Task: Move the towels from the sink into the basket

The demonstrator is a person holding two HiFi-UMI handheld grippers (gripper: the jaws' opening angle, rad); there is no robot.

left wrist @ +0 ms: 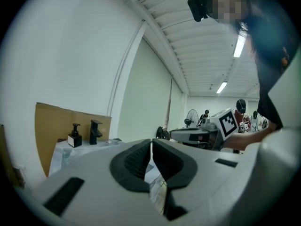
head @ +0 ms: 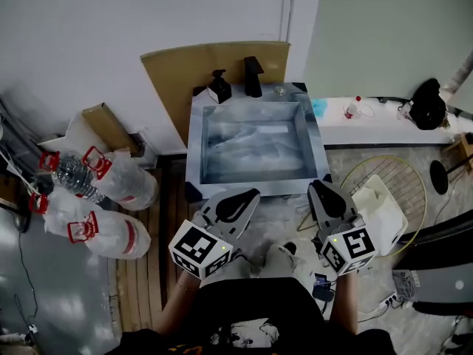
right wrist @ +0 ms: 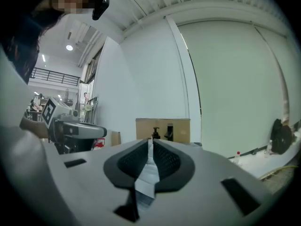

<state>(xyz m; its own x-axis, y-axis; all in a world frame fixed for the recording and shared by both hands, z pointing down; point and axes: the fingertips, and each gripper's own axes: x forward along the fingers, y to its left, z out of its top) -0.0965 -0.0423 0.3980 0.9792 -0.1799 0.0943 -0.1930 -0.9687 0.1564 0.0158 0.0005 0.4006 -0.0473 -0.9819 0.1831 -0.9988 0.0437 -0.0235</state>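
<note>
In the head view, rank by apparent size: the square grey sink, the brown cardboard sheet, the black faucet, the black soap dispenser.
1. square grey sink
2. brown cardboard sheet, partly hidden
3. black faucet, black soap dispenser: look alike

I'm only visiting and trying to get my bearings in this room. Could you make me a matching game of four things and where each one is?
Things:
1. soap dispenser
2. big water bottles
3. black bag
4. cardboard sheet

Places:
A. on the counter right of the sink
B. against the wall behind the sink
C. on the sink's back rim
D. on the floor left of the sink

Pairs: 1-C, 2-D, 3-A, 4-B
</note>
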